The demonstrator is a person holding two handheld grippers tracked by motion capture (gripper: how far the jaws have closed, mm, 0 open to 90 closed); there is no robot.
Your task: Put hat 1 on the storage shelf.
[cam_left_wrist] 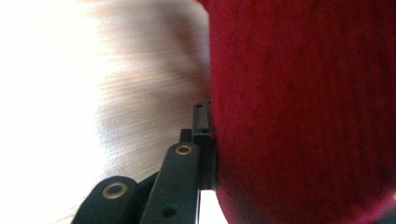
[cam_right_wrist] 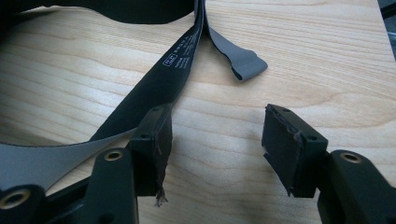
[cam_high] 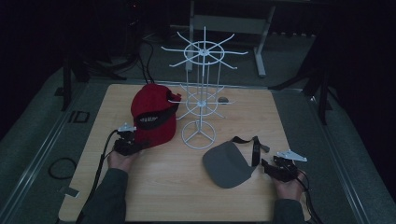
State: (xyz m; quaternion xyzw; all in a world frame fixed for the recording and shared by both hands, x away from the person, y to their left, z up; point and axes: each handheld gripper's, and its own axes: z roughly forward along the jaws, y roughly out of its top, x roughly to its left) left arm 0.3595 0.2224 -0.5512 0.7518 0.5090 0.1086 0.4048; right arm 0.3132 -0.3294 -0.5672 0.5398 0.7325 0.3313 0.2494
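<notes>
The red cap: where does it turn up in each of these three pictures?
High view: the red cap lies left of centre on the wooden table, beside the white wire rack.
Left gripper view: red fabric covers the right half.
Right gripper view: not there.
Shared landmark: the wooden table.

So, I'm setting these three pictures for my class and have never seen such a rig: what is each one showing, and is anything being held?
A person sits at a wooden table with hand-held tongs in each hand. One picture looks down from above. The other two come from small cameras riding on the tongs, looking along their black jaws. On the table stand a white wire rack, a red cap and a grey visor. The left tongs are shut on the red cap's edge; its fabric looms large in their own camera's picture. The right tongs are open, holding nothing, with the visor's strap lying against one jaw.
</notes>
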